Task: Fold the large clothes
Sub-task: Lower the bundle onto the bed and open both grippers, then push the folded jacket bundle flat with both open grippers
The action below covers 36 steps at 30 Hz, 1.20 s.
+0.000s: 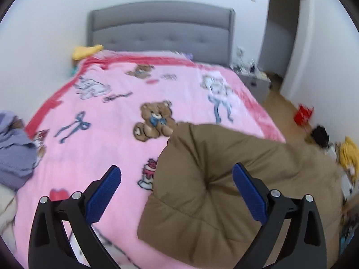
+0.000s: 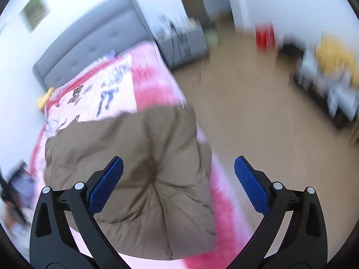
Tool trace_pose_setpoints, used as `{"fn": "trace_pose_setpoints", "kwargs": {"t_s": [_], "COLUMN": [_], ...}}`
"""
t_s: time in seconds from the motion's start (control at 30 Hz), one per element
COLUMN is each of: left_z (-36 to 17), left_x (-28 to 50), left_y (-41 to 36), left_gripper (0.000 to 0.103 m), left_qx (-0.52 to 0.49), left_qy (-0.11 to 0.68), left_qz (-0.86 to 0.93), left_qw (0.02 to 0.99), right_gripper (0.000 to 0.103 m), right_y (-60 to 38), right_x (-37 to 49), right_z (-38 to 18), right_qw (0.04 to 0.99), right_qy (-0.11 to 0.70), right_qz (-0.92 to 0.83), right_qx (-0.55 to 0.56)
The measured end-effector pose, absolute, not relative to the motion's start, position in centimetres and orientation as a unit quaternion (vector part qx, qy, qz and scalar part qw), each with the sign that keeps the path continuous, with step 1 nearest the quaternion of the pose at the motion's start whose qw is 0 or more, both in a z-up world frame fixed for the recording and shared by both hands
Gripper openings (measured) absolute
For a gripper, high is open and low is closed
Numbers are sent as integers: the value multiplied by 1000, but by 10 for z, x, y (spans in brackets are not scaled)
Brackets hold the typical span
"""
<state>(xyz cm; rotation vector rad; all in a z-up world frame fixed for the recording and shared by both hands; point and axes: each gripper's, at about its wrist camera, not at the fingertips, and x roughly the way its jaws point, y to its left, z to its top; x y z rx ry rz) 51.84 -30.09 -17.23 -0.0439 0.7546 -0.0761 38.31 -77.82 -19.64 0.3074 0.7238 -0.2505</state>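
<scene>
Both grippers, left gripper (image 1: pixel 177 186) and right gripper (image 2: pixel 178 177), hang spread and empty just above the brown padded coat (image 1: pixel 215 192) bundled on the pink blanket (image 1: pixel 107 121), seemingly folded already.

The brown quilted jacket (image 1: pixel 224 179) is matt padded cloth with stitched seams, lying on a pink fleecy blanket (image 1: pixel 107 134) below the grey button-tufted fabric headboard (image 1: pixel 160 33), while the left gripper (image 1: pixel 177 192) has knurled blue pads (image 1: pixel 103 194) on matt black plastic with metal pins.
</scene>
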Motion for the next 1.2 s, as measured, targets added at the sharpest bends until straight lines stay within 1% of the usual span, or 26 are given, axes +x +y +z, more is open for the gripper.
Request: {"fn": "trace_pose_setpoints", "kwargs": {"t_s": [0.07, 0.13, 0.23, 0.4, 0.53, 0.63, 0.73, 0.9, 1.03, 1.2], "left_z": [-152, -133, -100, -61, -40, -27, -13, 2, -2, -20], "left_x": [497, 473, 423, 351, 318, 298, 284, 279, 286, 297], "left_y": [-310, -320, -334, -362, -381, -393, -405, -422, -432, -439], "left_gripper": [98, 98, 98, 98, 98, 98, 98, 98, 98, 98], "left_qx": [-38, -38, -25, 32, 73, 90, 89, 84, 83, 108], "left_qy": [385, 396, 388, 402, 431, 407, 378, 367, 378, 377], "left_qz": [-33, -29, -41, -80, -91, -123, -142, -164, -176, -175], "left_qw": [922, 917, 920, 912, 895, 901, 910, 912, 905, 903], "right_gripper": [95, 95, 95, 95, 95, 95, 95, 95, 95, 95], "right_y": [-748, -722, -691, -665, -654, -650, -645, -640, -642, -646], "right_x": [368, 347, 313, 254, 221, 205, 199, 195, 200, 212], "right_z": [-162, -134, -102, -73, -54, -38, -28, -12, -12, -22], "right_qw": [923, 923, 922, 918, 918, 921, 923, 934, 933, 928], "right_qy": [346, 354, 358, 355, 349, 335, 329, 314, 315, 327], "right_qz": [-131, -123, -128, -160, -155, -170, -176, -157, -154, -149], "right_qx": [102, 87, 72, 79, 107, 107, 94, 73, 77, 101]}}
